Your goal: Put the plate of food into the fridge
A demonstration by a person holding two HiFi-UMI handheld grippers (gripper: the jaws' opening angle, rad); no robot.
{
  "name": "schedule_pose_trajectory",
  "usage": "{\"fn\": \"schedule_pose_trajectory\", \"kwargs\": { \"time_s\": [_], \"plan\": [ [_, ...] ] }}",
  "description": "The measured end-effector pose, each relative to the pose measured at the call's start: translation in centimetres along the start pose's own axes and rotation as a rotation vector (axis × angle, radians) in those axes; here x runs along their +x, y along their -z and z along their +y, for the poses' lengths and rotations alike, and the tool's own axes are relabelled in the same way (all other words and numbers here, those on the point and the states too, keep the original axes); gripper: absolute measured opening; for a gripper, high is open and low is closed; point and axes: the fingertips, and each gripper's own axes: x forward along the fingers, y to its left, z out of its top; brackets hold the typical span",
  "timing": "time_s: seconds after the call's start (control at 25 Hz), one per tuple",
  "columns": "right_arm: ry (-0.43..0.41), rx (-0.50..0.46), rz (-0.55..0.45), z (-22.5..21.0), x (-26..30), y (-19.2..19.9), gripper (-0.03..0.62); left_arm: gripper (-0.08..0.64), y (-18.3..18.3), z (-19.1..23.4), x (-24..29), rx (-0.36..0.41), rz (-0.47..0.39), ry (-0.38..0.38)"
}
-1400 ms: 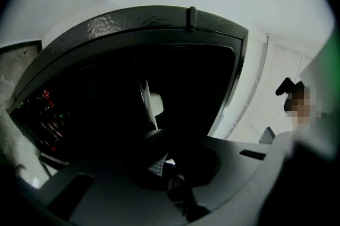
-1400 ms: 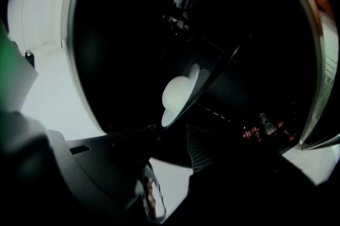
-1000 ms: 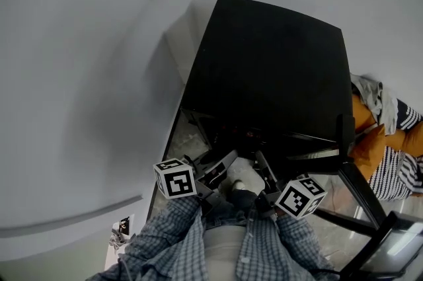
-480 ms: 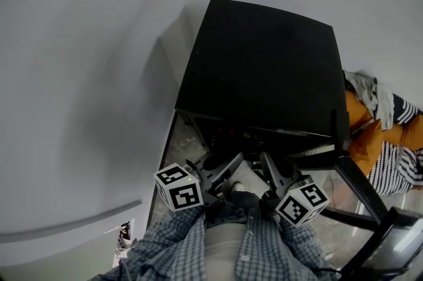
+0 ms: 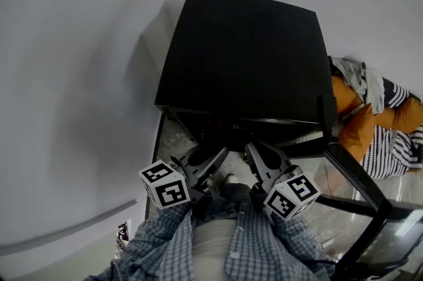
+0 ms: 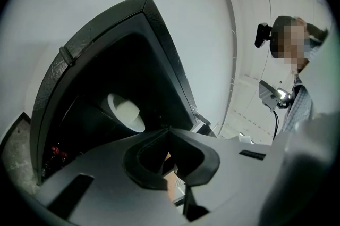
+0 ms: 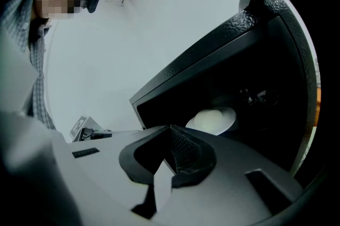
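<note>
The black fridge stands in front of me with its door swung open to the right. A white plate sits inside the dark compartment, and it also shows in the right gripper view as a pale plate. My left gripper and right gripper hover side by side just outside the opening. The left gripper has its tips together with nothing between them. The right gripper is shut and empty too. Neither touches the plate.
Orange and striped fabrics lie on the floor right of the fridge. A white wall runs along the left and behind. Small objects sit low on the left. My checked sleeves fill the bottom of the head view.
Both grippers have rolled and pulled back slightly from the fridge opening. The right jaws went from apart to closed. The pale shape between the grippers a second ago is gone from there.
</note>
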Motion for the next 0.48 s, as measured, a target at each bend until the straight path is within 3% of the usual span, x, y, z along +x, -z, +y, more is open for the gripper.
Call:
{"fn": "schedule_pose_trajectory", "kwargs": {
  "time_s": [0.48],
  "plan": [
    [0.027, 0.055, -0.032, -1.1, -0.8, 0.1, 0.006, 0.006, 0.6, 0.9, 1.0, -0.026, 0.042, 0.002]
  ]
}}
